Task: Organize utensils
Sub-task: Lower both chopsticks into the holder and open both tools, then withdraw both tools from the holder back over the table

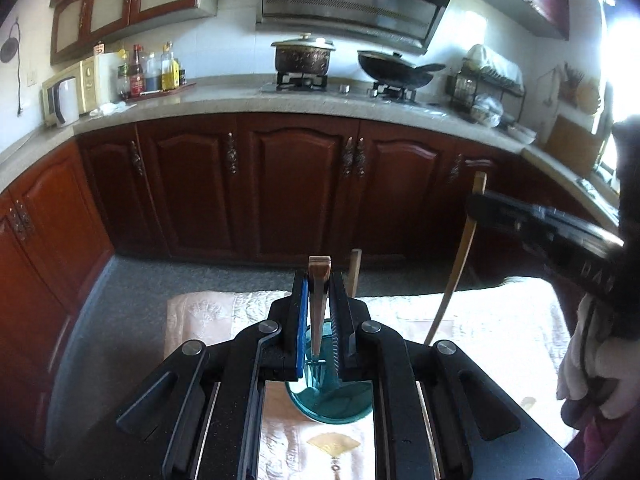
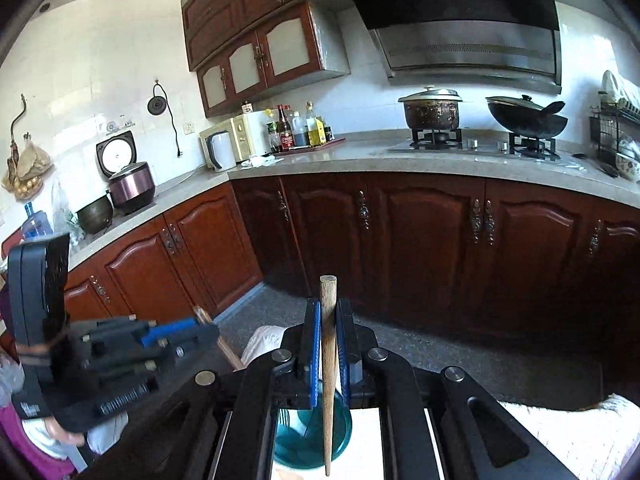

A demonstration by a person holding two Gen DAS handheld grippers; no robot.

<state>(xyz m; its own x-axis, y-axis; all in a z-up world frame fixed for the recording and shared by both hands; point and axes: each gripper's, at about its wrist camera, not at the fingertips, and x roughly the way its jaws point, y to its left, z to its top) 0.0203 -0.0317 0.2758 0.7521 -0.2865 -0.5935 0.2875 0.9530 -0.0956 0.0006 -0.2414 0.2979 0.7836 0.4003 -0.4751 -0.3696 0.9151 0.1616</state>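
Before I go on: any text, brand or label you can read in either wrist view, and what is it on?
"DA": white letters on the right gripper body, left wrist view; the rest is cut off.
White word on the left gripper body, right wrist view: blurred, unreadable.
Bottles by the microwave: labels too small to read.
Nothing else legible.
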